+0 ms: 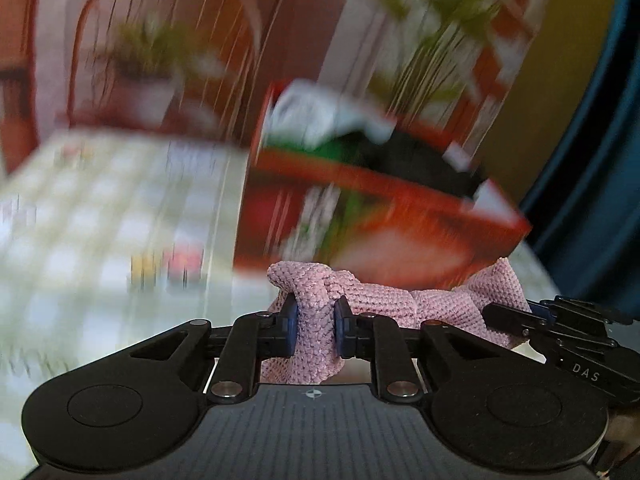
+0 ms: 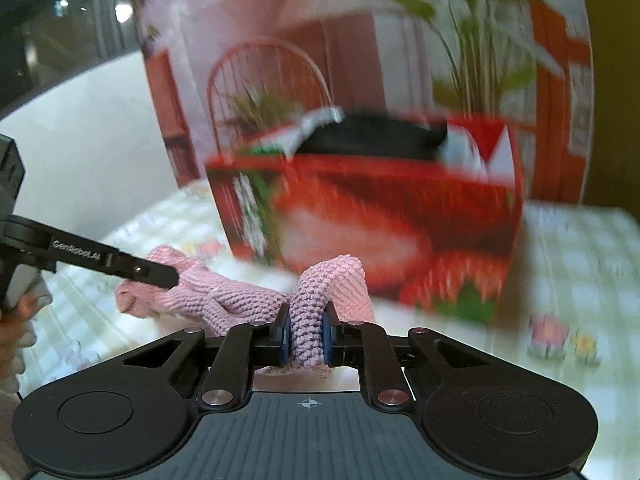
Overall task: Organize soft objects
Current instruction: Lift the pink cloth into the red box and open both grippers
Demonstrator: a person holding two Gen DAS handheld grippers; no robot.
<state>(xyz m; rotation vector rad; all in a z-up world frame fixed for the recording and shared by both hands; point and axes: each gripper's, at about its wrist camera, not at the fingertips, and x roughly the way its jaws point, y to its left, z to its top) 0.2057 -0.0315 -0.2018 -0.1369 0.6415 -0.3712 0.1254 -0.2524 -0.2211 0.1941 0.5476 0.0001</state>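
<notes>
A pink knitted cloth (image 1: 384, 300) hangs between both grippers above the checked tablecloth. My left gripper (image 1: 316, 328) is shut on one bunched end of it. My right gripper (image 2: 306, 330) is shut on the other end (image 2: 332, 280). The right gripper shows at the right edge of the left wrist view (image 1: 520, 320), and the left gripper reaches in from the left of the right wrist view (image 2: 160, 276). Just beyond the cloth stands a red strawberry-print box (image 2: 400, 216), also in the left wrist view (image 1: 400, 208). It holds black (image 2: 372, 136), white (image 1: 316, 116) and green (image 1: 340, 148) soft items.
The table (image 2: 580, 248) has a pale green checked cloth with small flower prints. Behind the box stands a backdrop picture of a chair (image 2: 264, 64) and potted plants (image 1: 148, 52). A dark blue curtain (image 1: 600, 160) is at the right. The background is motion-blurred.
</notes>
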